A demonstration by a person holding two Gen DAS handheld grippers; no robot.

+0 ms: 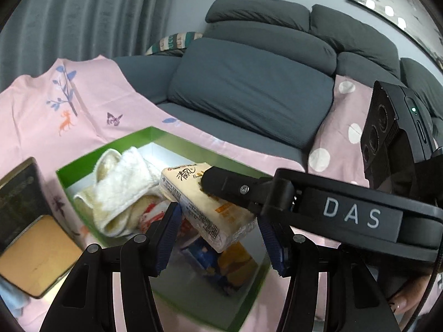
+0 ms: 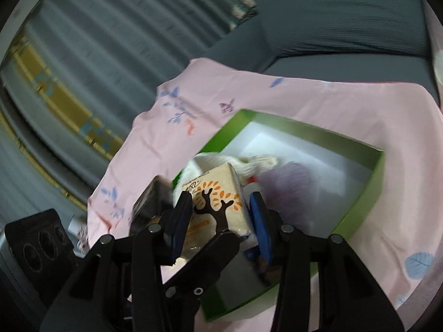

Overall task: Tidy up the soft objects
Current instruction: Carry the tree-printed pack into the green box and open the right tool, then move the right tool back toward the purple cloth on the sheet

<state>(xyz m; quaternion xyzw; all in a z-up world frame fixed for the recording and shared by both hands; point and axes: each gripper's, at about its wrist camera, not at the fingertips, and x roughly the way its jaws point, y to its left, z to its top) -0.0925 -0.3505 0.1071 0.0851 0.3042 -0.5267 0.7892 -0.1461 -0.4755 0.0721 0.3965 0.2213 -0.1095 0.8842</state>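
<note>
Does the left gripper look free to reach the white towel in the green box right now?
Probably yes: the left gripper is open and empty, and the towel lies uncovered in the green box, though the right gripper's tissue pack crowds its right side.

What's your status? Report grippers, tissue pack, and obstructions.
Right gripper shut on tissue pack, above green box. Left gripper open, empty, beside the pack. Towel and snack packets already in the box.

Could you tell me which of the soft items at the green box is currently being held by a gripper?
The tissue pack, held in the right gripper above the green box; the cream towel lies loose inside.
</note>
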